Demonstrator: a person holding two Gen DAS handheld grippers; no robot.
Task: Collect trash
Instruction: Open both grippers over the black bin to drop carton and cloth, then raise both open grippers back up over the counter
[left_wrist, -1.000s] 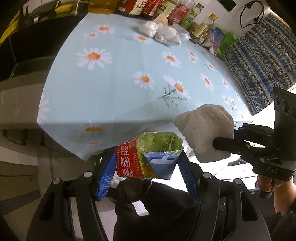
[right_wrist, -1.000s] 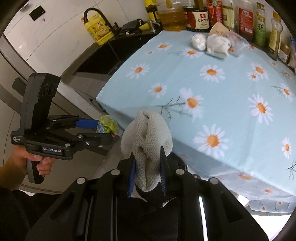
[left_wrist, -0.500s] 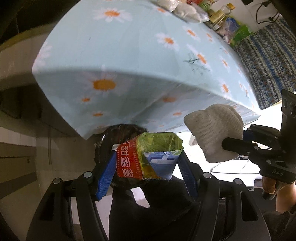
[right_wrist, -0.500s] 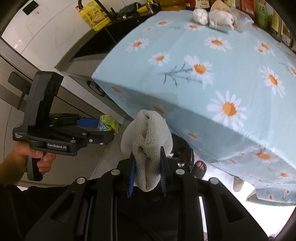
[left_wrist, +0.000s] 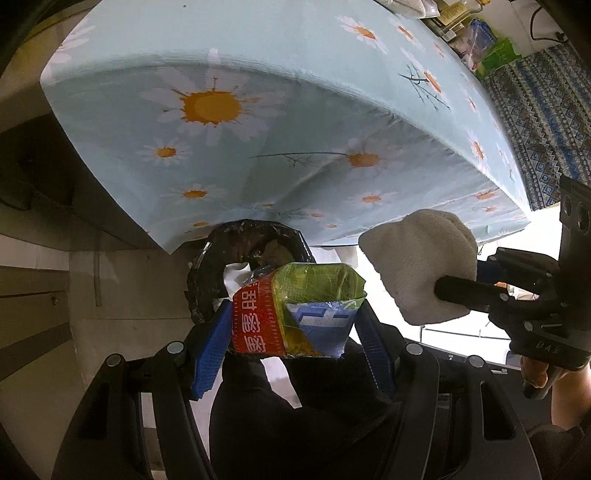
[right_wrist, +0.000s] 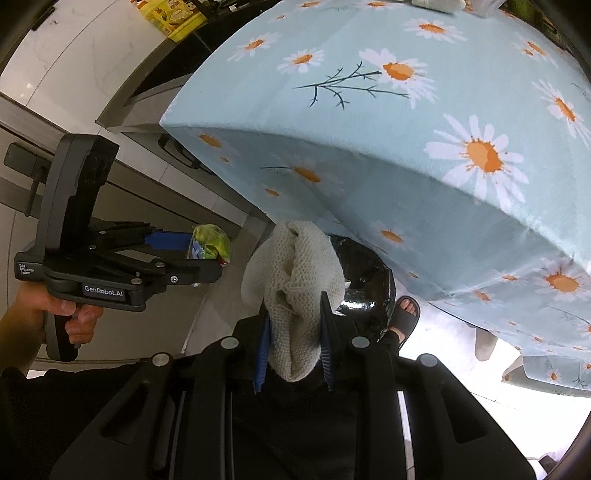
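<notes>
Soft, even room light up top, and the daisy tablecloth (left_wrist: 295, 74) reads bright and sharp on its upper face. Its hanging skirt falls into shade. Floor (right_wrist: 461, 354) at four o'clock in the right view blows out white. Heavy fisheye bending, black vignette at every corner. Glare streaks on the black bin bag (right_wrist: 364, 280).

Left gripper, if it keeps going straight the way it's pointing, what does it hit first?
Most likely the black-lined trash bin, whose open mouth sits just beyond the snack wrapper that the left gripper holds. Depth is hard to judge; the tablecloth hangs close behind it.
</notes>
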